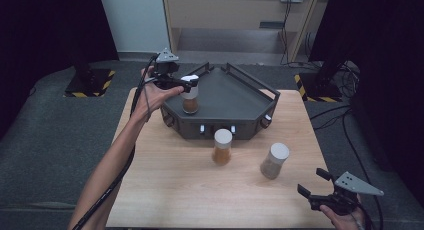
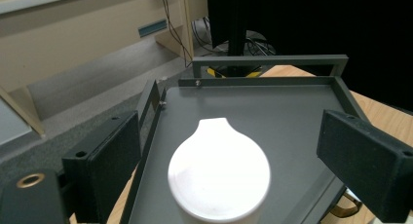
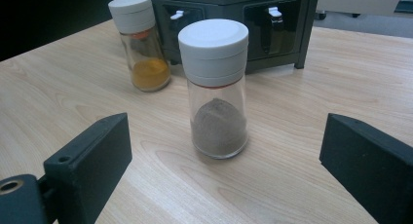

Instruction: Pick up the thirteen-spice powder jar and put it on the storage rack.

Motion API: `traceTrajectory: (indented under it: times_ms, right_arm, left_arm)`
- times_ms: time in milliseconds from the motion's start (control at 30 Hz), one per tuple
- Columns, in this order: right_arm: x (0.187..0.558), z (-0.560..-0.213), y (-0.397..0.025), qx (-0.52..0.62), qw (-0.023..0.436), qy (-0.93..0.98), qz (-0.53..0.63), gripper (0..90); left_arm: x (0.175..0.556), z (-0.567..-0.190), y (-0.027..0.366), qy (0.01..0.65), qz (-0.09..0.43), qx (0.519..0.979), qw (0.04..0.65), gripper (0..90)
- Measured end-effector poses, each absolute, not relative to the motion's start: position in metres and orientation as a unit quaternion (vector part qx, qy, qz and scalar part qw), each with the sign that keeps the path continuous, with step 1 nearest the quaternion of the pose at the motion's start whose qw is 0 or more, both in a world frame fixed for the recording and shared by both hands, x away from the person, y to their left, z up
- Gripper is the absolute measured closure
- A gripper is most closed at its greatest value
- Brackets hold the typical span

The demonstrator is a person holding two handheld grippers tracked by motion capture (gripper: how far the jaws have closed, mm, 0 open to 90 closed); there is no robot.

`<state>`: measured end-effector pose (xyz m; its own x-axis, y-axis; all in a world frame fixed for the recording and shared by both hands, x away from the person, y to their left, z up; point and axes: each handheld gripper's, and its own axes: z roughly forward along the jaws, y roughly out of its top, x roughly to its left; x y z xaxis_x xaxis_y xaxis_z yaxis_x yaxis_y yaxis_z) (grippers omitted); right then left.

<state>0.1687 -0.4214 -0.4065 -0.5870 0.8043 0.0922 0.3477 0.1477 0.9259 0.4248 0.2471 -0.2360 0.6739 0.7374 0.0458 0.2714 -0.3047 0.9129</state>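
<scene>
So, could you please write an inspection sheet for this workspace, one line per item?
Surface: light wooden table.
Job's things: dark grey metal tray; glass jar of brown spice standing in it; orange-spice jar and grey-spice jar on the table.
Clutter: nothing seen.
Grippers: left gripper open around the brown jar's white lid; right gripper open, apart from jars.
Cables: black cable along left forearm.
Surroundings: grey carpet, wooden furniture behind.

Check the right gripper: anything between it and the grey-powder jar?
Nothing. In the right gripper view, bare wooden table lies between the open right gripper and the grey-powder jar.
</scene>
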Motion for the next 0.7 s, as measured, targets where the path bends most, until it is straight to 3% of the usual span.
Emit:
traceTrajectory:
  times_ms: [700]
  right_arm:
    - [0.169,-0.406,-0.421,0.396,0.221,0.726,0.517,5.3]
  left_arm:
    - [0.392,-0.226,0.266,0.303,0.234,0.749,0.541,5.1]
